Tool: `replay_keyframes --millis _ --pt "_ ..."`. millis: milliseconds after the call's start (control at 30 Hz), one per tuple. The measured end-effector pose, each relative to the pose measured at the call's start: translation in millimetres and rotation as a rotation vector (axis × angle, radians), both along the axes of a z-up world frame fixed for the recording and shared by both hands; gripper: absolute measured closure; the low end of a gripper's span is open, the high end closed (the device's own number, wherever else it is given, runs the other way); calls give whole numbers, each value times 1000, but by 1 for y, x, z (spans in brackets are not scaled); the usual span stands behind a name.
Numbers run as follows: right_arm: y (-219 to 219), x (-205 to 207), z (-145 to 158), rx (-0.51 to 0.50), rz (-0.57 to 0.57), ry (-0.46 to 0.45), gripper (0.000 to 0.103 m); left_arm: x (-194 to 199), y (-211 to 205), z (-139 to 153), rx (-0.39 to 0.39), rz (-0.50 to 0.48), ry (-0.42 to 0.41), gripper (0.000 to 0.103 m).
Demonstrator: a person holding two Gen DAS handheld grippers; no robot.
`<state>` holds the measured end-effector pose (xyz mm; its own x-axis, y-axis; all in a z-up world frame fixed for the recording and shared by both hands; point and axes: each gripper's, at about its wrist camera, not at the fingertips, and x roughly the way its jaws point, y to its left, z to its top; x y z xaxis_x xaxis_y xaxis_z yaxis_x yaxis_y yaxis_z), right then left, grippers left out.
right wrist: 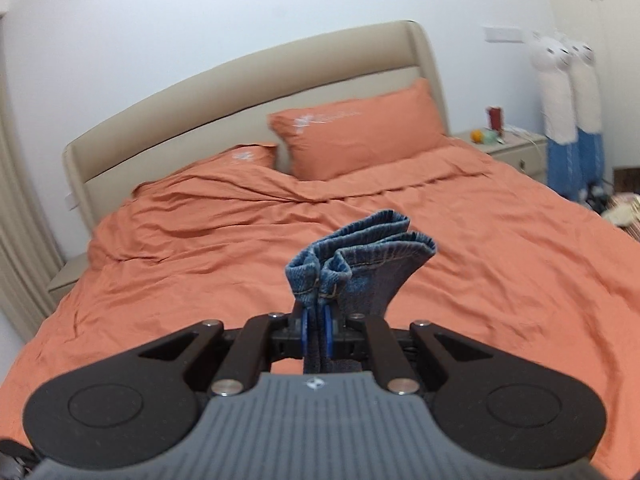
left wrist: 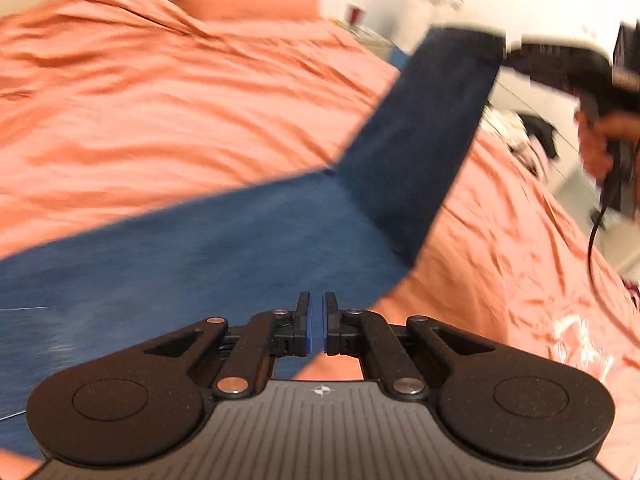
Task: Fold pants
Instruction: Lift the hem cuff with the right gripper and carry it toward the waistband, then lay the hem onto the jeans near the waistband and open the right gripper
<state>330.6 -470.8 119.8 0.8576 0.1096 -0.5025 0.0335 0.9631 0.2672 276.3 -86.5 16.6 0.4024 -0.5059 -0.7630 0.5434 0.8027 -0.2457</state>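
Note:
Blue denim pants (left wrist: 248, 236) lie across the orange bed cover (left wrist: 180, 100), with the leg part lifted up to the upper right. My left gripper (left wrist: 316, 324) hovers over the pants near their edge, its jaws nearly together with a thin gap and nothing between them. My right gripper (right wrist: 317, 330) is shut on the bunched leg hems (right wrist: 360, 252) and holds them in the air above the bed; it shows in the left wrist view (left wrist: 568, 60) at the top right, held by a hand. The left wrist view is motion-blurred.
The bed has two orange pillows (right wrist: 360, 132) and a beige headboard (right wrist: 240, 88). A bedside table (right wrist: 508, 148) with small items stands at the right. Two tall white and blue plush toys (right wrist: 568, 112) lean on the wall. Clutter lies on the floor at the right (right wrist: 620, 212).

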Motion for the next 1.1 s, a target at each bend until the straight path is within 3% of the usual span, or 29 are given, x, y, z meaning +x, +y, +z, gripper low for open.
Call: replay_keyframes --millis 200,333,400,533,633,733,833,900,1100 --pt "104 13 -3 -28 137 8 100 -24 99 84 56 175 -134 100" --pt "167 16 -43 12 222 57 100 -37 147 114 111 286 -178 99" --pt "198 15 -72 32 270 97 100 -39 169 114 103 331 -161 92" --pt "253 3 -146 30 365 231 100 -34 199 79 12 368 -53 89" --pt "282 -12 -198 -39 415 330 99 -27 216 39 -105 367 33 79" --pt "290 -21 -229 -94 443 387 97 -16 217 -8 -210 353 102 67" --pt "293 -19 -237 -123 470 397 89 3 200 -55 -288 352 188 66" --pt "294 -13 -237 -103 498 416 72 18 187 -79 -325 358 231 65" --pt "283 1 -211 -33 554 451 61 58 158 -117 -403 366 265 59"
